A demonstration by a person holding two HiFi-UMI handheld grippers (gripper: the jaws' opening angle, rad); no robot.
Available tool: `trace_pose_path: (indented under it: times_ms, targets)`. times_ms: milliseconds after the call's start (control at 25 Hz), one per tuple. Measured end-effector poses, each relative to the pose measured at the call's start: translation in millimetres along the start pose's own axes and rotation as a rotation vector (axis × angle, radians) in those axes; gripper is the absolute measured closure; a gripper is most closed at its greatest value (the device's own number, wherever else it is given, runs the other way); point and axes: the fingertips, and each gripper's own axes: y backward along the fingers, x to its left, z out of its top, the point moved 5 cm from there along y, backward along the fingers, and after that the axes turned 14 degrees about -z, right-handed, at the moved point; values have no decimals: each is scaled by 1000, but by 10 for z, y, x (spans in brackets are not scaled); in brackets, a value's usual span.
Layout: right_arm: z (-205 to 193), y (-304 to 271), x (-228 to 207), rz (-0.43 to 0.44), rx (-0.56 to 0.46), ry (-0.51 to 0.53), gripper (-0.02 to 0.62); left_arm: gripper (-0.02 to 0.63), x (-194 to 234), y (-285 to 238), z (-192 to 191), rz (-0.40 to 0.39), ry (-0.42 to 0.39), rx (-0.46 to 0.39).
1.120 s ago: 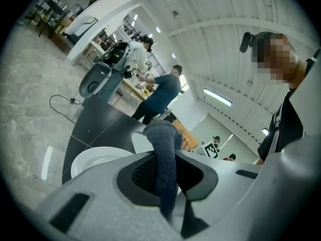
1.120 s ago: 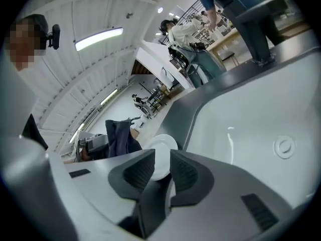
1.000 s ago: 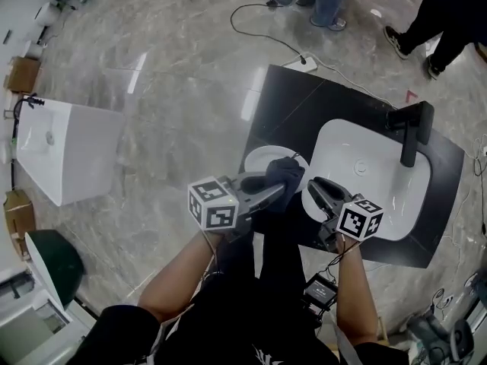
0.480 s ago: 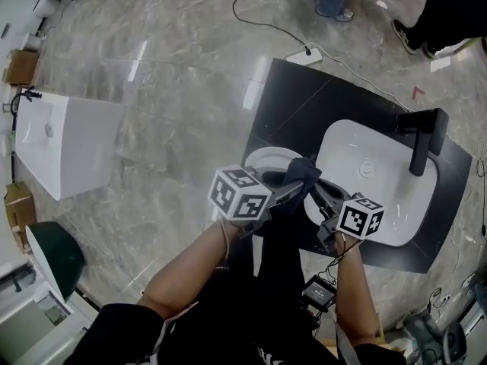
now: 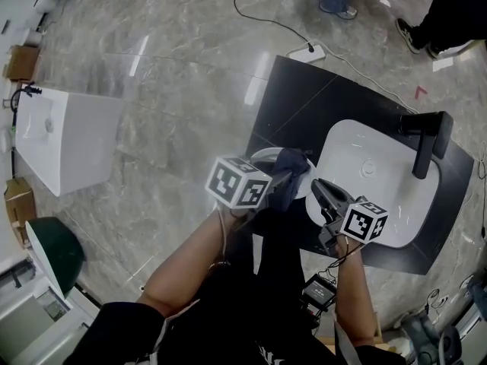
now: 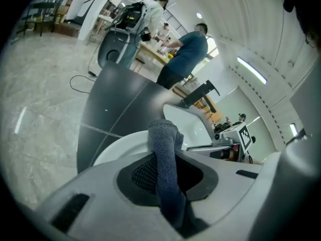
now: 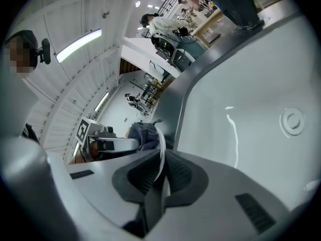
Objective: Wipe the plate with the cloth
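Note:
A white plate [image 5: 261, 158] is held over the near left corner of the black counter [image 5: 304, 101], beside the sink. My right gripper [image 5: 314, 187] is shut on its rim, which shows as a thin white edge [image 7: 161, 157] between the jaws. My left gripper [image 5: 282, 179] is shut on a dark grey-blue cloth [image 5: 290, 167], which rests bunched on the plate's right side. In the left gripper view the cloth [image 6: 166, 157] stands up between the jaws, with the plate [image 6: 124, 145] behind it. The cloth [image 7: 142, 134] also shows in the right gripper view.
A white sink basin [image 5: 377, 181] with a black faucet [image 5: 426, 139] is set in the counter. A power strip [image 5: 309, 52] and cable lie on the marble floor. A loose white basin [image 5: 65, 143] sits far left. People's legs [image 5: 449, 10] stand beyond the counter.
My left gripper has moved right and forward with the cloth, sliding it across the plate. The right gripper has stayed shut on the plate's rim.

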Motion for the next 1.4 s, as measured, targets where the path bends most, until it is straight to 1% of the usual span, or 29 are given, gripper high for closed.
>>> trace_pose_path:
  times_ms: [160,360,480,560,640,720,800,840,920,1000,1120,1240,1400]
  targets:
    - [-2,28,-19,-3,-4,-19,572,548,180,341,-23,70,13,-10]
    - [16,34,10,-6,-13,-31,574,548,361,834,-91,153,39,-53]
    - [18,28,11,-15,-18,-42,575,548,352,1050,-102,175,43,-93]
    - [17,17,32,-15,-20,-49,577,548,227,1097,-64,130,49,-139]
    - [17,7,59,-15,-24,-52,577,548,1,978,2,35,50,-178]
    - [12,1,67,-15,-28,-56,577,548,-242,717,61,-72,49,-195]
    - [0,-4,59,-16,-31,-63,577,548,-389,390,95,-157,57,-194]
    - [-5,-4,54,-18,-31,-67,577,548,-417,222,101,-183,62,-184]
    - [-12,0,49,-20,-33,-78,577,548,-411,-70,91,-209,70,-153]
    - [-19,1,51,-20,-34,-94,577,548,-352,-251,55,-192,63,-111]
    - [-29,1,53,-16,-36,-113,578,548,-208,-299,18,-123,23,-59]
    - [-31,10,43,-12,-46,-121,580,548,-83,-151,24,-53,-25,-32]
    - [-23,22,32,-18,-48,-129,580,548,133,161,40,39,-25,-33]
